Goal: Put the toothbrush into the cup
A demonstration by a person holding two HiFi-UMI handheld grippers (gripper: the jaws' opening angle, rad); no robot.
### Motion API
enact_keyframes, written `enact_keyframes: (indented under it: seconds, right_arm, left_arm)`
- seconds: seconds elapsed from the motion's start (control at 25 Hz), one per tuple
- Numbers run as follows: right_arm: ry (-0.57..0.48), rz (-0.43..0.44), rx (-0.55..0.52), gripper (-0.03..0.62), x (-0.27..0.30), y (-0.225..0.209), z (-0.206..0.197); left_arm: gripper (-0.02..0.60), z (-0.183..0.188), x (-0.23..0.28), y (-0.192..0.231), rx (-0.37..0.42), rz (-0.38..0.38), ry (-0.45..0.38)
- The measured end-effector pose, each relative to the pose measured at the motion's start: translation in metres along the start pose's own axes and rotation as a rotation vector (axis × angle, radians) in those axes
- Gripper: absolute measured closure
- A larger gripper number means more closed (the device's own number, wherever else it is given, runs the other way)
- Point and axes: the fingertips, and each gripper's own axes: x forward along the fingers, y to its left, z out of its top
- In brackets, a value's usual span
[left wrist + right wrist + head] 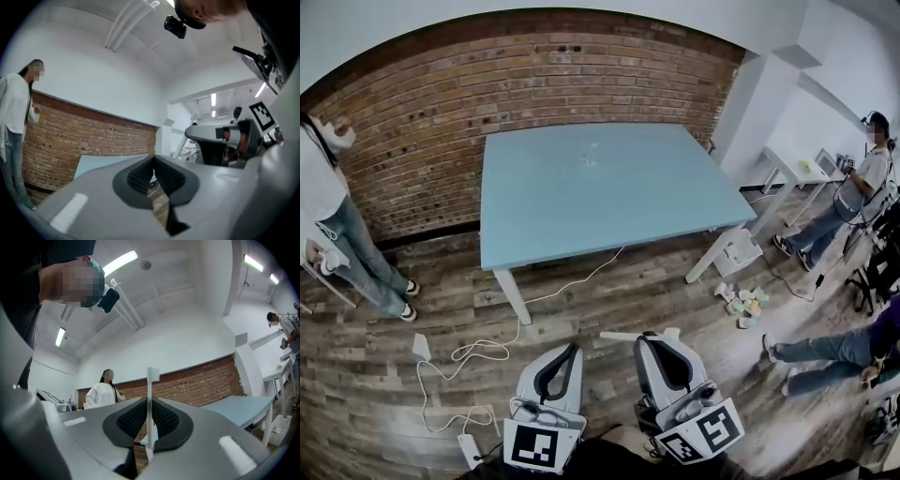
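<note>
Held about level, the right hand-held gripper [149, 420] pinches the toothbrush [150, 394]; left hand-held gripper [153, 177], also level, is pressed together.

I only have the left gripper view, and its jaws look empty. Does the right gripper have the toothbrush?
Observer: Yes, the right gripper is shut on a white plastic toothbrush, bristle head up.
Operator: What's on the table?
Observer: On the light-blue rectangular table, the head view shows only a small pale thing near the far middle, too small to name.
Operator: And the floor?
Observer: Small pastel objects lie near the table's right front leg.
</note>
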Motion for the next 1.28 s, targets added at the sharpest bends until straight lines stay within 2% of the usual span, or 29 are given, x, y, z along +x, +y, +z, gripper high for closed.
enact_keyframes:
  seconds: [0.24,0.56,0.92,1.28]
  right_arm:
    - [0.004,-0.018,-0.002,0.560,0.020,-0.020,-0.002]
    - [-0.010,0.005,0.023,0.560,0.053,-0.061,-0.011]
    - [-0.014,-0.004,0.058,0.560,0.083,-0.134,-0.015]
    - [-0.058,0.005,0.091,0.560,0.091,-0.213,-0.001]
  left_arm:
    - [0.574,-0.005,0.030,0.009,0.005,-0.017,0.034]
    - [0.574,-0.014,0.077,0.021,0.032,0.021,0.065]
    - [0.574,-0.009,0.158,0.021,0.092,0.028,0.063]
    - [0.574,0.002,0.232,-0.011,0.135,0.026,0.070]
